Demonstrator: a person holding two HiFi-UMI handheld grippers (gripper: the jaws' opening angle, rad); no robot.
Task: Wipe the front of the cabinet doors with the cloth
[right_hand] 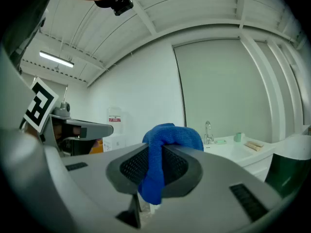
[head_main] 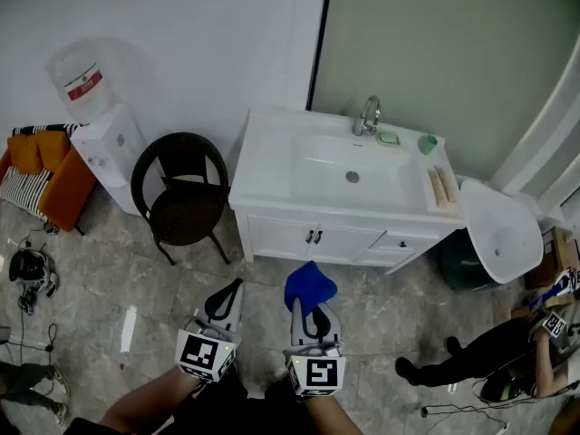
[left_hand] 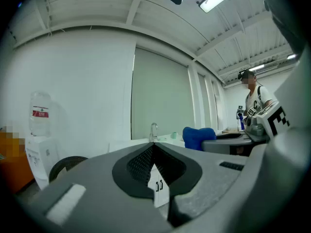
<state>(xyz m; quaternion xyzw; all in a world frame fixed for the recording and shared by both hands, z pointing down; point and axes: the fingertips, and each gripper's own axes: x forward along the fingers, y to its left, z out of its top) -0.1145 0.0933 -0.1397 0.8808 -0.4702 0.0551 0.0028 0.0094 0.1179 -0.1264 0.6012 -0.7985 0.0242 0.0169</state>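
A white vanity cabinet with two doors (head_main: 313,240) and dark handles stands under a white sink (head_main: 349,175); its doors (left_hand: 158,185) show small between the left jaws. My right gripper (head_main: 306,308) is shut on a blue cloth (head_main: 309,285), which bunches above the jaws (right_hand: 171,136) and hangs down between them. It is held short of the cabinet front, above the floor. My left gripper (head_main: 226,304) is shut with nothing in it, beside the right one. In the left gripper view the cloth (left_hand: 198,136) appears to the right.
A black chair (head_main: 184,195) stands left of the cabinet, a water dispenser (head_main: 100,134) and an orange seat (head_main: 45,172) further left. A white basin (head_main: 501,229) leans at the right. A person (head_main: 489,352) crouches at lower right. Cables and a headset (head_main: 30,268) lie on the tiled floor.
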